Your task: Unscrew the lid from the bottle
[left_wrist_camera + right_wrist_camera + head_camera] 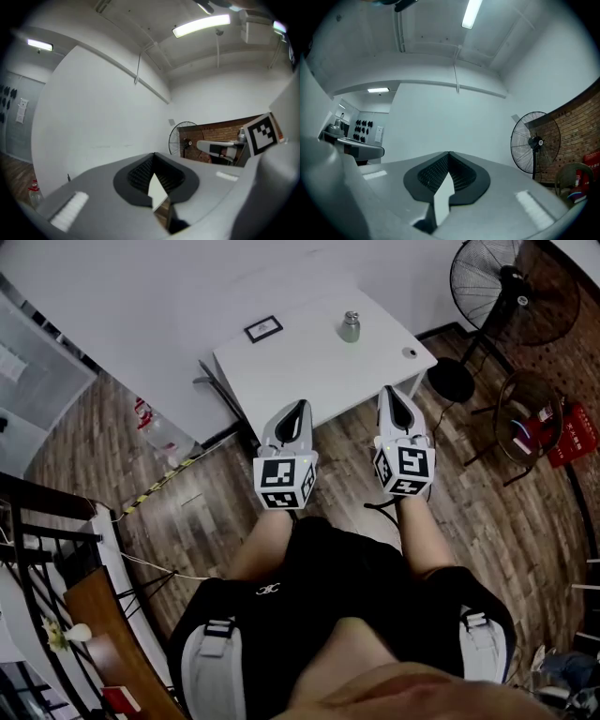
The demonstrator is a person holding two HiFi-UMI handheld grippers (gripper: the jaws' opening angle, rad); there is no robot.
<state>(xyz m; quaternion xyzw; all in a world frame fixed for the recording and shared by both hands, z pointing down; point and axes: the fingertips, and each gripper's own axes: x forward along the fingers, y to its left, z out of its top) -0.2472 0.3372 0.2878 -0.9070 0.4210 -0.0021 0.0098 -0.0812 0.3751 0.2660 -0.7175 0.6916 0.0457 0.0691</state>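
The left gripper point(298, 407) and the right gripper point(389, 392) are held side by side above a brown wooden floor point(187, 521), tips pointed forward. In each gripper view the jaws are seen clenched, the ribbed pads meeting at the tip, with nothing caught between them point(153, 154) point(449, 153). A small grey bottle with a silvery lid point(350, 326) is seen upright on a white rectangular table point(300, 371) ahead of both grippers, well apart from either tip and nearer the right gripper's line. A black-framed card point(263, 329) is laid beyond the left gripper's tip. A black standing fan point(497, 277) is placed further off, to the right of the right gripper.
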